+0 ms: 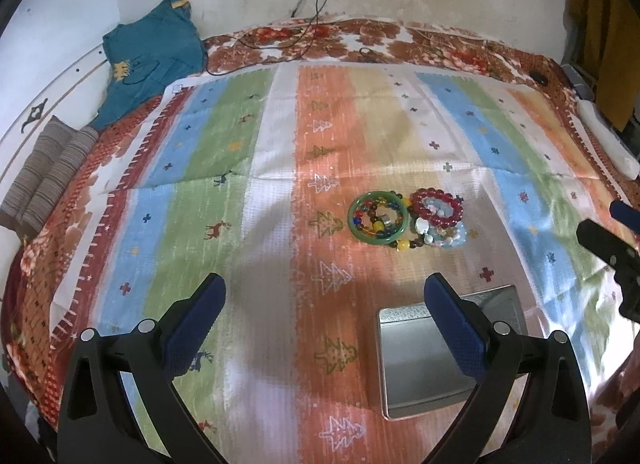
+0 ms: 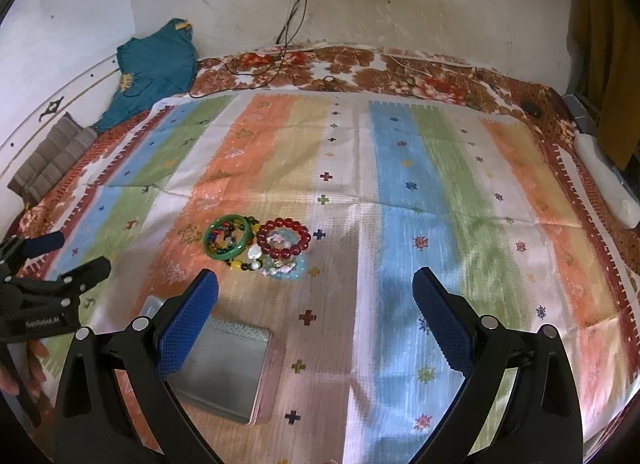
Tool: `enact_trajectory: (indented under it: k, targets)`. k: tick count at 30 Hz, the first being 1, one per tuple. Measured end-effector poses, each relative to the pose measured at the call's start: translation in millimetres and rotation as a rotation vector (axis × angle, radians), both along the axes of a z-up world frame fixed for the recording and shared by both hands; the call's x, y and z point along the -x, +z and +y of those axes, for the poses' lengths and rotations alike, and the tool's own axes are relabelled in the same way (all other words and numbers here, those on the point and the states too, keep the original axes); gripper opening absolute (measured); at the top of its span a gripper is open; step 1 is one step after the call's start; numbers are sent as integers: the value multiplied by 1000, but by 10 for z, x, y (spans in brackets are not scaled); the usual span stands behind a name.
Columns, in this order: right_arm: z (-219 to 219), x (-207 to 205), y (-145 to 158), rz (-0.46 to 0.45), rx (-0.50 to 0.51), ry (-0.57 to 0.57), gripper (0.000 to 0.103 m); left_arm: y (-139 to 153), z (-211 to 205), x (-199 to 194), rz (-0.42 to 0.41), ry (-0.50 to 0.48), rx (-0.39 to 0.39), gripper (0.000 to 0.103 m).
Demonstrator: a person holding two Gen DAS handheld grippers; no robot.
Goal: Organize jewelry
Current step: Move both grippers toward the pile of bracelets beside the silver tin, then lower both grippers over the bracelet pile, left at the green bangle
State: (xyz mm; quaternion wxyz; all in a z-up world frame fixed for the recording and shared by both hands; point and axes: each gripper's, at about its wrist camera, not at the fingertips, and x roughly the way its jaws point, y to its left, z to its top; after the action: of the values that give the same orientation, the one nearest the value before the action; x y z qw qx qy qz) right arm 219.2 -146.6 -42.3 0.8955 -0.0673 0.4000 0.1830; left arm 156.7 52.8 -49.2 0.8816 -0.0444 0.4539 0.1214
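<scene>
Your left gripper [image 1: 324, 300] and right gripper [image 2: 316, 296] both hover over the bed with fingers spread wide, nothing held.

Shallow square silver metal tin [image 1: 420, 360] sits open just below them, near the bed's front edge on the striped pastel cloth [image 1: 248, 192]; looks empty. It's square, so no real long axis; its edges run slightly skewed to the stripes.

Jewelry pile is just beyond the tin, mid-cloth: green jade-like bangle [image 1: 378, 216] lying flat with multicoloured glass beads [image 1: 374, 220] inside it, touching the dark red bead bracelet [image 1: 437, 208], which sits on pale blue and white beads [image 1: 444, 234]. All rings are flat, no pointing direction.

Judgement: start of task, nothing sorted yet. Next move is to pick one ring off the pile's edge and pinch across its rim, since the pieces overlap.
</scene>
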Motion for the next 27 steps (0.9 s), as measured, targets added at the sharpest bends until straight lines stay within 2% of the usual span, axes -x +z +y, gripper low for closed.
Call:
enact_trajectory:
  k: [8,11,19,25,27]
  targets:
    - [41,-222,-103,26,3,-7,99,-131,105,-213,36,9,49,97]
    - [49,-291,-121,31,2,-6,99,-144,109,-278,39,7,33,97]
    - [90,-469,-212,63,-3,-9,99,-255,172,-473,71,-7,55,97]
    - [150,-598,-330,90,13,-7,99,-442,302,-610,116,3,87,97]
    - [159,-646,-369,119,-12,0,99,-528,380,-658,128,17,113,97]
